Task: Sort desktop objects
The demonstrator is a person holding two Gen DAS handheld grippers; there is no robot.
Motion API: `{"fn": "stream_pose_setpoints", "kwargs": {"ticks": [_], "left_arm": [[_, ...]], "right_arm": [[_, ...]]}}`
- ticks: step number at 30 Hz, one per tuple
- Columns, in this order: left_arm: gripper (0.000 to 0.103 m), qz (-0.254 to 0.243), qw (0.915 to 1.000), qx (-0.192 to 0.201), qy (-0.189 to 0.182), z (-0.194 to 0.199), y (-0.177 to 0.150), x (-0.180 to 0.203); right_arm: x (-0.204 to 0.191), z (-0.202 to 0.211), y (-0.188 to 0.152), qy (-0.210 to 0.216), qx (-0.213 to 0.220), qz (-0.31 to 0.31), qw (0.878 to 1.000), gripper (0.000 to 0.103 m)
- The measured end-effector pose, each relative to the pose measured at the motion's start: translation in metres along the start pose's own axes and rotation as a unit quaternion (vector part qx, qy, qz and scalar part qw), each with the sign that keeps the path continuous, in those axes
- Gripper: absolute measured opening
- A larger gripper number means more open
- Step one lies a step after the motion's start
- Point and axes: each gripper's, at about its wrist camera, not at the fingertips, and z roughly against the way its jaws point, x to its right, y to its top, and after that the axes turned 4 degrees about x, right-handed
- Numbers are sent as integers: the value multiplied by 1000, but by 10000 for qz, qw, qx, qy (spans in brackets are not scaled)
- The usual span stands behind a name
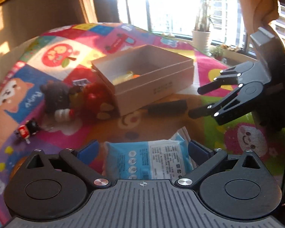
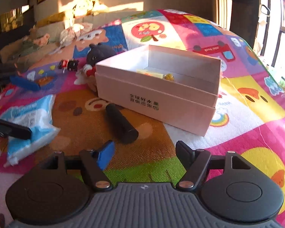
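Patchwork cartoon mat (image 2: 237, 87) w/ sunlit window (image 1: 171, 5) behind.

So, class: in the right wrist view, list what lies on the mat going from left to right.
Blue tissue pack → small red and black toy → black cylinder → white box.

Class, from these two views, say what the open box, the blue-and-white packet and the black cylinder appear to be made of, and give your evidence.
Box: probably matte cardboard; flat thin walls, sharp folded edges, printed lettering.
Packet: likely soft plastic film; it creases, shines slightly and carries print.
Cylinder: smooth matte black, perhaps plastic or rubber; the pictures leave that open.
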Motion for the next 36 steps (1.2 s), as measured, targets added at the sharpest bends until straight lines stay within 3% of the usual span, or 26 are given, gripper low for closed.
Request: {"fn": "stream_pose_setpoints", "kwargs": {"ticks": [4, 6, 8, 10, 13, 15, 18, 20, 21, 23, 25, 27, 29, 30, 31, 33, 36], "left_arm": [[103, 349, 9991, -120, 197, 21, -14, 4], [103, 740, 9969, -206, -183, 31, -25, 7], [103, 1117, 9895, -343, -848, 34, -35, 14], [103, 1171, 9850, -386, -1209, 28, -38, 22], [103, 1139, 9840, -307, -1334, 8, -29, 31], [103, 1300, 9824, -95, -1335, -5, -19, 31], [103, 1754, 9731, 144, -1485, -24, 0, 29], [103, 1501, 9712, 206, -1836, -25, 11, 39], [103, 1221, 9743, 266, -1875, -19, 14, 46], [103, 711, 9824, 441, -1668, -3, 18, 57], [103, 530, 9910, 570, -1085, 9, 21, 57], [103, 452, 9979, 461, 28, 8, 21, 58], [103, 523, 9929, 143, 1059, -11, 20, 50], [103, 644, 9897, -34, 1279, -22, 18, 45], [103, 819, 9871, -181, 1367, -32, 17, 39], [103, 1122, 9864, -231, 1181, -44, 13, 28], [99, 1198, 9863, -217, 1117, -51, 11, 24]], "right_arm": [[0, -3, 2, -2, 19, -101, 9999, 72], [1, -1, 1, 8, 68, -115, 9999, 73], [2, -1, 1, -14, 85, -157, 9998, 74], [4, -1, 1, -43, 109, -248, 9996, 75], [10, 2, 2, -168, 202, -426, 9987, 77], [15, 7, 2, -331, 333, -571, 9973, 84], [27, 14, 0, -604, 504, -835, 9934, 87], [37, 15, -3, -806, 488, -1041, 9901, 87], [42, 15, -5, -888, 456, -1147, 9884, 87], [52, 14, -10, -953, 385, -1353, 9855, 87], [61, 13, -13, -871, 344, -1618, 9824, 87], [63, 11, -13, -860, 348, -1687, 9813, 89], [59, 11, -13, -827, 356, -1580, 9833, 89], [57, 12, -13, -822, 390, -1499, 9845, 89], [53, 13, -13, -829, 423, -1411, 9856, 89], [46, 16, -13, -860, 500, -1217, 9876, 89], [31, 19, -8, -631, 500, -862, 9930, 87]]}}
